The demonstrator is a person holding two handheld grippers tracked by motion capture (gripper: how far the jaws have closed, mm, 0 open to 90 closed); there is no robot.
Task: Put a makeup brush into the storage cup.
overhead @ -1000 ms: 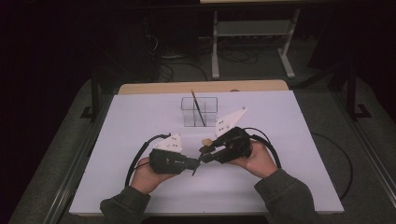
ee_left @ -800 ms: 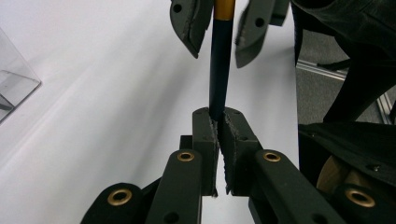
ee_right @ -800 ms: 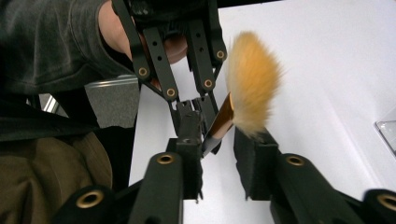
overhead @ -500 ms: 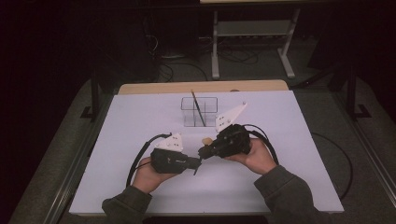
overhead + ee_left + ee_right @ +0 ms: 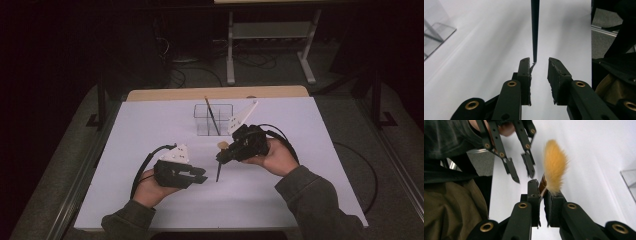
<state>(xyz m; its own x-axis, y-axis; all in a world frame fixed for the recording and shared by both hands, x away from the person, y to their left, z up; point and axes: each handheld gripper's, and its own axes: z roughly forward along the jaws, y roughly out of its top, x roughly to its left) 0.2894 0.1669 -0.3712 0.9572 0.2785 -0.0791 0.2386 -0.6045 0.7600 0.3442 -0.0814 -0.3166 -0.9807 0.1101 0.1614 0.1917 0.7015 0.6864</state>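
Brush (image 5: 219, 159) clamped near its bristles by right gripper (image 5: 224, 154); left gripper (image 5: 539, 66) fingers just opened, handle tip between, unpressed. Clear holder (image 5: 200, 120) contains another brush (image 5: 212, 114).

High view overhead, far; tool views close, sharing brush (image 5: 219, 169).

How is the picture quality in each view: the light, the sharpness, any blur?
High view: white table brightly lit, room behind nearly black, slightly soft. Left gripper view: the jaws sharp, the thin black brush handle clear, glare on the table. Right gripper view: the brush's orange bristles blurred and close to the lens, the other tool smeared.
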